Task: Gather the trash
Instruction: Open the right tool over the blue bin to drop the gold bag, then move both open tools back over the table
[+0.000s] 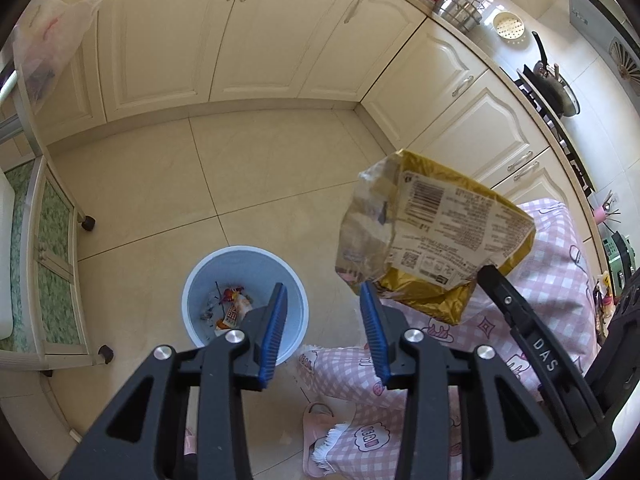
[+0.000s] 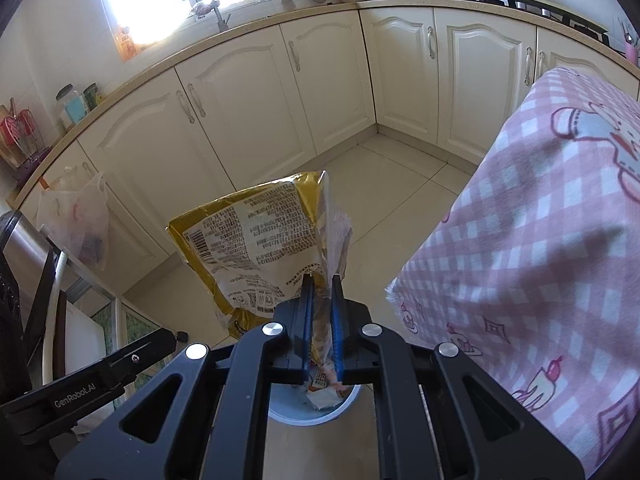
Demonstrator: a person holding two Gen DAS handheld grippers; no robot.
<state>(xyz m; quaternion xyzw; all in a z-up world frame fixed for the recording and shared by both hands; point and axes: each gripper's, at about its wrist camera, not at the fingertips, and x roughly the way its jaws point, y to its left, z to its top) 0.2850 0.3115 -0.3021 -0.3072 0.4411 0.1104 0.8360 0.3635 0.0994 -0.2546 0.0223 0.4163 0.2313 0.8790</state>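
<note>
A crumpled gold snack bag [image 2: 256, 232] with a white printed label hangs in the air, and my right gripper [image 2: 322, 278] is shut on its lower edge. In the left wrist view the same bag [image 1: 440, 224] hangs to the right, with one of the right gripper's black fingers [image 1: 504, 300] at its lower corner. My left gripper [image 1: 324, 288] is open with nothing between its blue pads, just left of the bag. A light blue trash bin [image 1: 216, 264] stands on the floor below, holding several wrappers [image 1: 232, 308]. Its rim [image 2: 352, 402] shows under the right gripper.
A table with a pink checked cloth [image 2: 540, 240] stands close on the right. Cream cabinets [image 1: 260, 40] line the back and right walls. A plastic bag [image 1: 48, 40] hangs at the left, above a wheeled cart with green panels [image 1: 52, 280]. A pink slipper [image 1: 316, 432] lies near the table.
</note>
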